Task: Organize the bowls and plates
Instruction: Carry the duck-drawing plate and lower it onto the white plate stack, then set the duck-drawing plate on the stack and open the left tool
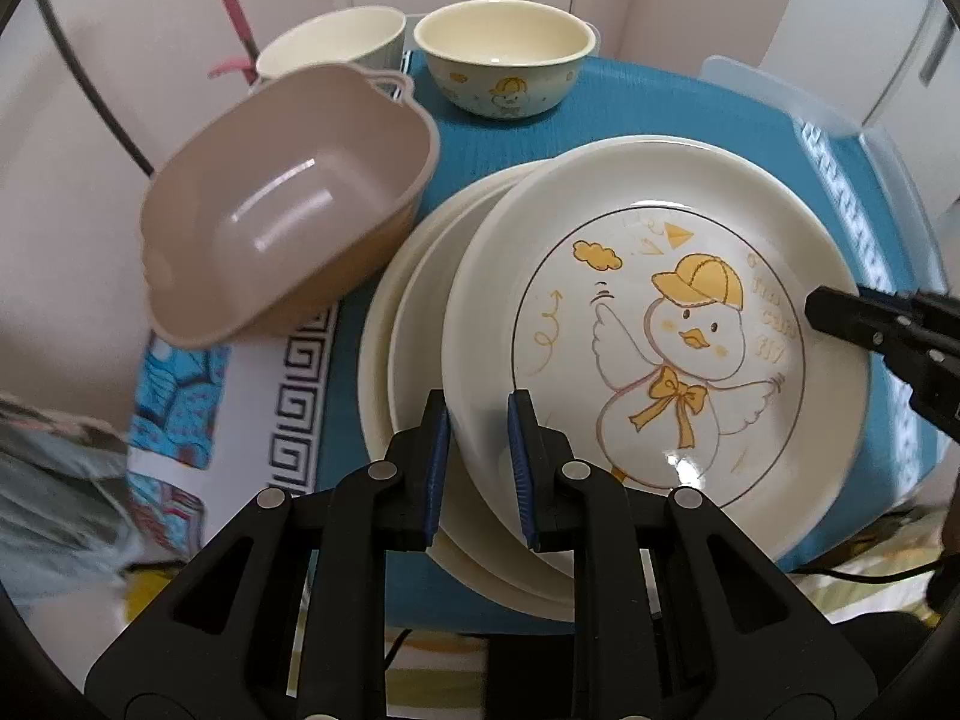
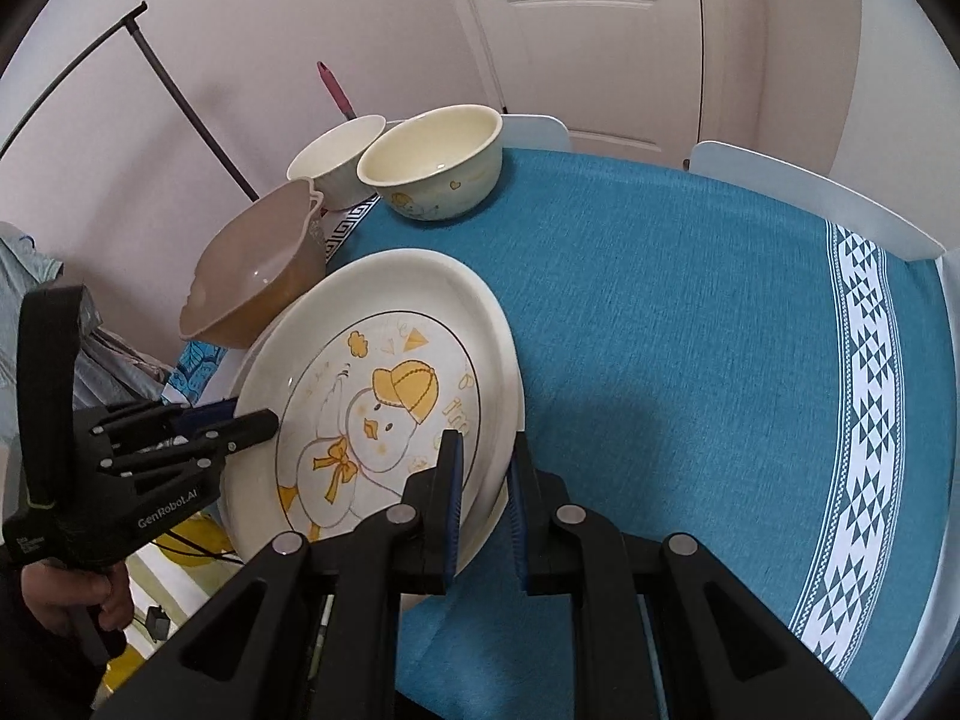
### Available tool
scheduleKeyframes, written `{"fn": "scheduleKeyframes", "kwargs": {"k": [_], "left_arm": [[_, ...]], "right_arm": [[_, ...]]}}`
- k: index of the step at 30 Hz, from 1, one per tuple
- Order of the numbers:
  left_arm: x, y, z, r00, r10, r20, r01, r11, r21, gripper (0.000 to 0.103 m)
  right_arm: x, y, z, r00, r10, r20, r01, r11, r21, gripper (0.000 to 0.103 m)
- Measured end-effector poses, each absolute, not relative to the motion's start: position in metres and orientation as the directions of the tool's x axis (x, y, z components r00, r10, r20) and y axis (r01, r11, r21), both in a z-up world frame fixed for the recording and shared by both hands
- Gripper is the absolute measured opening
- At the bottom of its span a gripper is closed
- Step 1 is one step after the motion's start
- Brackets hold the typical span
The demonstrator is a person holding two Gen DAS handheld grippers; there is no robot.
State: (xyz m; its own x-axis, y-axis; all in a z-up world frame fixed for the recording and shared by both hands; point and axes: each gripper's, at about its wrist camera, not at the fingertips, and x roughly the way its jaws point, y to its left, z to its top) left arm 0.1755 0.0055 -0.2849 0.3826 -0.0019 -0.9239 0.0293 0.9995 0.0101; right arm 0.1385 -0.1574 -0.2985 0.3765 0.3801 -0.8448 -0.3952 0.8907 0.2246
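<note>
Clamped on the rim of the duck plate [image 1: 630, 324] at about seven o'clock in the left wrist view, the left gripper [image 1: 478, 468] has one blue pad inside the rim and one outside. Opposite it, the right gripper [image 2: 485, 504] pinches the same plate's rim at about five o'clock in its own view, and its black tip shows at three o'clock in the left view. So both are grasping this one plate, which sits tilted over at least two plain plates [image 1: 408, 324] on the blue-clothed desk [image 2: 690, 330].

From the stack outward, the brown bowl [image 1: 288, 210] leans at ten o'clock, just beside the plates. A duck bowl [image 1: 504, 60] stands at twelve o'clock, with a white bowl [image 1: 330, 42] at eleven.

My judgement is that the plate is being set onto the stack. To do it well, keep both hands level, centre the plate over those beneath, lower until it nests, and only then let both grips go together. Avoid nudging the brown bowl.
</note>
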Motion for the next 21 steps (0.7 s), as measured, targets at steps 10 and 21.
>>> {"fn": "scheduleKeyframes", "kwargs": {"k": [10,21], "left_arm": [[0.173,-0.003,-0.281,0.401,0.102,-0.911,0.049,0.99,0.132,0.017],[0.165,-0.011,-0.28,0.41,0.173,-0.896,0.064,0.974,0.217,0.017]], "right_arm": [[0.141,-0.154,-0.301,0.386,0.377,-0.842,-0.429,0.882,0.198,0.013],[0.144,-0.15,-0.302,0.384,0.372,-0.845,-0.447,0.876,0.182,0.013]]}}
